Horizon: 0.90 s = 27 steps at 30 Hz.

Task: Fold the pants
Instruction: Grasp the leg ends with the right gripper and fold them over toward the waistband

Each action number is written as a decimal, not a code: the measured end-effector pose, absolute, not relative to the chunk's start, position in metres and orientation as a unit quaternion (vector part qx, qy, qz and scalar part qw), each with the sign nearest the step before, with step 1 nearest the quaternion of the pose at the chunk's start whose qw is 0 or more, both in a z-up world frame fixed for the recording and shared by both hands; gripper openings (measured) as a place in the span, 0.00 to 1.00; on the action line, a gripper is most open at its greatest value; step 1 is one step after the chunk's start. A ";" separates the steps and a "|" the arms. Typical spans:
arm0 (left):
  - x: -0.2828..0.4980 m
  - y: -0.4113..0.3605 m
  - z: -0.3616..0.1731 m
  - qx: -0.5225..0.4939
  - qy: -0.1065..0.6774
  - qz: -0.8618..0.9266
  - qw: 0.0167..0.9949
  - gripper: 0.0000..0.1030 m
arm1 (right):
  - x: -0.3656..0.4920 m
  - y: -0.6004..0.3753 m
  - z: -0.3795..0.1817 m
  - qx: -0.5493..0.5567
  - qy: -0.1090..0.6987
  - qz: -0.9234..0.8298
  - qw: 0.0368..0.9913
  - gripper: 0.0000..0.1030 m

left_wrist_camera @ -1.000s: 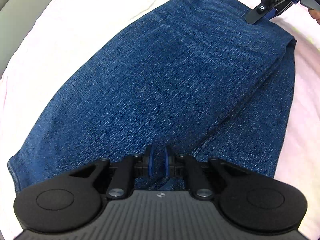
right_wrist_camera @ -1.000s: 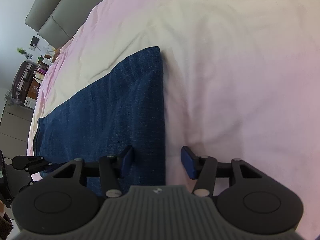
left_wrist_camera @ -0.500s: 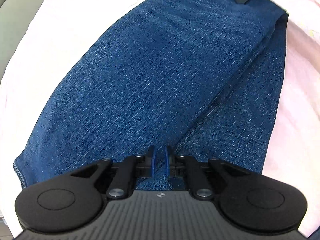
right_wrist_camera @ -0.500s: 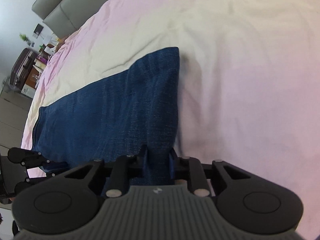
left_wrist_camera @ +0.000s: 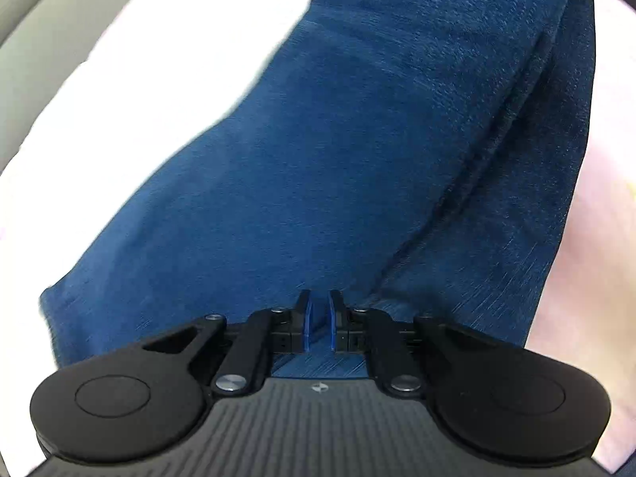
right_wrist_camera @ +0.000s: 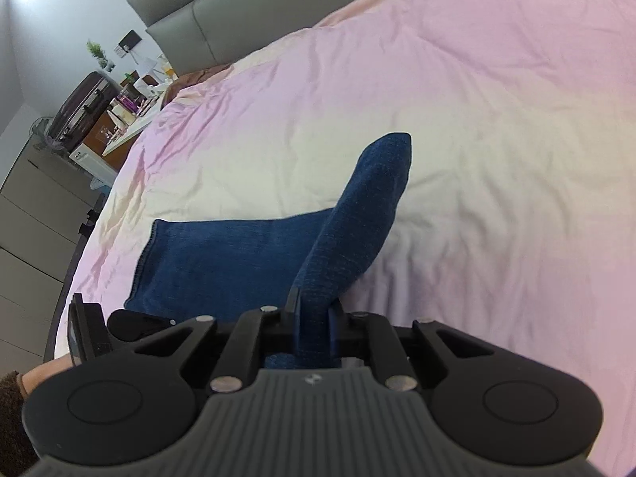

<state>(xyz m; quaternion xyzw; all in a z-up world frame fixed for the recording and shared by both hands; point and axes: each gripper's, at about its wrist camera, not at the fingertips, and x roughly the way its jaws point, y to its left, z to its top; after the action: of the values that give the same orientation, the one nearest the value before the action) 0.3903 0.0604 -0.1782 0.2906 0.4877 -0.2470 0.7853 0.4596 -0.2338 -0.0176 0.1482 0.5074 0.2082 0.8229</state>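
Dark blue denim pants [left_wrist_camera: 338,151] fill the left wrist view, folded lengthwise, with a seam ridge running up the right. My left gripper [left_wrist_camera: 318,320] is shut on the near edge of the denim. In the right wrist view my right gripper [right_wrist_camera: 314,310] is shut on the other end of the pants [right_wrist_camera: 349,218] and holds it lifted off the bed. The cloth rises in a ridge from the flat part [right_wrist_camera: 222,262]. The left gripper [right_wrist_camera: 119,324] shows at the lower left there.
The pants lie on a pink bedsheet [right_wrist_camera: 497,139] that spreads far to the right. A grey headboard [right_wrist_camera: 238,12] stands at the back. A suitcase [right_wrist_camera: 79,111] and a cluttered bedside table [right_wrist_camera: 131,119] stand beyond the bed's left edge.
My right gripper closed on the pants edge and lifted it off the bed. My left gripper, still shut on the denim, rose too, and the cloth now hangs between them.
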 end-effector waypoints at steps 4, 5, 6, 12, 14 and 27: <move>0.385 0.122 -0.149 0.247 0.475 -0.214 0.817 0.12 | 0.465 -0.176 0.025 0.110 0.494 0.221 0.833 0.07; 0.384 0.139 -0.143 0.236 0.471 -0.204 0.825 0.13 | 0.466 -0.160 0.032 0.103 0.491 0.224 0.835 0.07; 0.383 0.155 -0.138 0.226 0.470 -0.193 0.831 0.13 | 0.467 -0.146 0.039 0.098 0.489 0.228 0.837 0.07; 0.383 0.250 -0.132 0.143 0.474 -0.119 0.861 0.13 | 0.474 -0.048 0.060 0.074 0.479 0.253 0.837 0.07; 0.383 0.271 -0.140 0.130 0.480 -0.112 0.861 0.13 | 0.479 -0.013 0.057 0.072 0.481 0.263 0.833 0.07; 0.383 0.313 -0.157 0.090 0.474 -0.128 0.866 0.13 | 0.507 0.159 -0.050 0.051 0.550 0.287 0.783 0.07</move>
<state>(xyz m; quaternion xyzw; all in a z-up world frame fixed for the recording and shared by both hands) 0.3827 0.3132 -0.1567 0.0902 0.4740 -0.1280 0.8665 0.5073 0.1588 -0.0497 0.0506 0.5496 0.2868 0.7830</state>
